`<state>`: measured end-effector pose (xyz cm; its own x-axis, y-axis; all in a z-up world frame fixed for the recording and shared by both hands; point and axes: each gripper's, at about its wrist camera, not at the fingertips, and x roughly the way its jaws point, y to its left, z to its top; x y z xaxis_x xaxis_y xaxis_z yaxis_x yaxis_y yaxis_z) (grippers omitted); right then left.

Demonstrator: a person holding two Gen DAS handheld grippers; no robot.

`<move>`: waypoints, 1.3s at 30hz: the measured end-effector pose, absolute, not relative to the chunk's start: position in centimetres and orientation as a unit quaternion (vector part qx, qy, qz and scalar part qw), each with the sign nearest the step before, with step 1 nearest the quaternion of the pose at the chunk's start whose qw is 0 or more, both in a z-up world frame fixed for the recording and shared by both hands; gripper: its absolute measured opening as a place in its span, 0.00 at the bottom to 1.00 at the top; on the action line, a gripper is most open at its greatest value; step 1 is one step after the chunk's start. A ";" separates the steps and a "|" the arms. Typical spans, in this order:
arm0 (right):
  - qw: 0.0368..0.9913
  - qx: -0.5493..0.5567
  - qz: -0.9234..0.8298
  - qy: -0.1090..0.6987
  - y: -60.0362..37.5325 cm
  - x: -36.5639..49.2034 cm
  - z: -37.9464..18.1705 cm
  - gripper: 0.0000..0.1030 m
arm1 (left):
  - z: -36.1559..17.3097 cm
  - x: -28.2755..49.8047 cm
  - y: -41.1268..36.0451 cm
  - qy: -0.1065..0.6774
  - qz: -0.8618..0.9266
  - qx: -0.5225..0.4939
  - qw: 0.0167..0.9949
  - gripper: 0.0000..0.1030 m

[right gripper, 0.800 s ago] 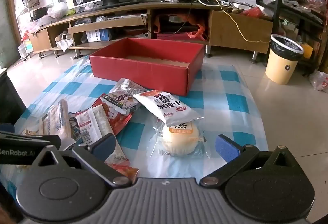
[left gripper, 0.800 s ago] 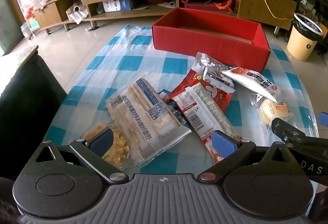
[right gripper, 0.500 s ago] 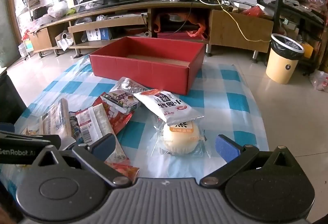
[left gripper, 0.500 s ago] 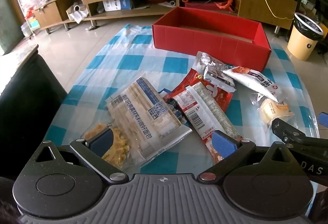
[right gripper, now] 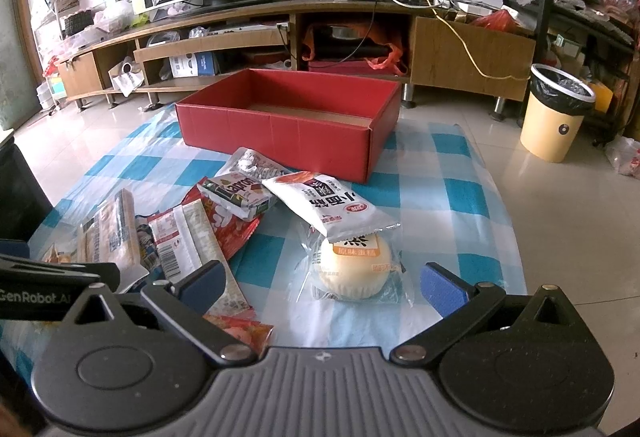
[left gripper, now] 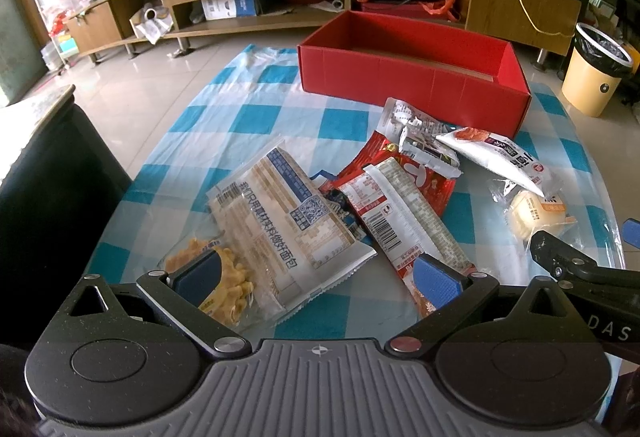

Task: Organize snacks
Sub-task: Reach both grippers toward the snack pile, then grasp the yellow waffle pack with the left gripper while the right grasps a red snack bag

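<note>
Red box (right gripper: 280, 129) one, empty; snack packs (left gripper: 288, 225) about seven on checked cloth (right gripper: 440, 173); both hand-held grippers (left gripper: 316, 277) (right gripper: 326, 287) wide, holding nothing.

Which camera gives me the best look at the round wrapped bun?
Right wrist view: the round wrapped bun lies whole, just ahead between the open fingers. In the left wrist view it sits far right, partly behind the right gripper's finger.

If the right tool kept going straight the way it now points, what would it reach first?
Most likely the wrapped round cake, lying on the checked cloth between the right tool's open fingers; depth is uncertain.
</note>
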<state>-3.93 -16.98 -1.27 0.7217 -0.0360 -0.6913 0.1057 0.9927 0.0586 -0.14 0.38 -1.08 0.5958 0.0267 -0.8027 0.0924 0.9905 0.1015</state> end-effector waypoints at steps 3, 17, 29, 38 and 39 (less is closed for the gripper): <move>0.926 0.047 -0.038 0.372 -16.8 -3.7 -1.7 0.99 | -1.1 -0.1 0.4 0.450 -0.018 0.067 0.891 1.00; 0.906 0.079 -0.021 0.416 -17.0 -3.4 -1.7 0.99 | -1.3 -0.1 0.4 0.454 -0.016 0.070 0.888 1.00; 0.908 0.049 -0.007 0.416 -15.6 -3.9 -2.9 0.99 | -1.4 0.8 2.2 0.475 -0.010 0.051 0.878 1.00; 0.885 0.012 0.036 0.464 -11.6 -4.0 -5.2 0.99 | -1.3 1.1 4.0 0.474 -0.006 0.059 0.879 1.00; 0.882 -0.001 0.037 0.470 -11.1 -3.9 -5.7 0.99 | -1.6 1.4 4.3 0.477 -0.006 0.060 0.877 1.00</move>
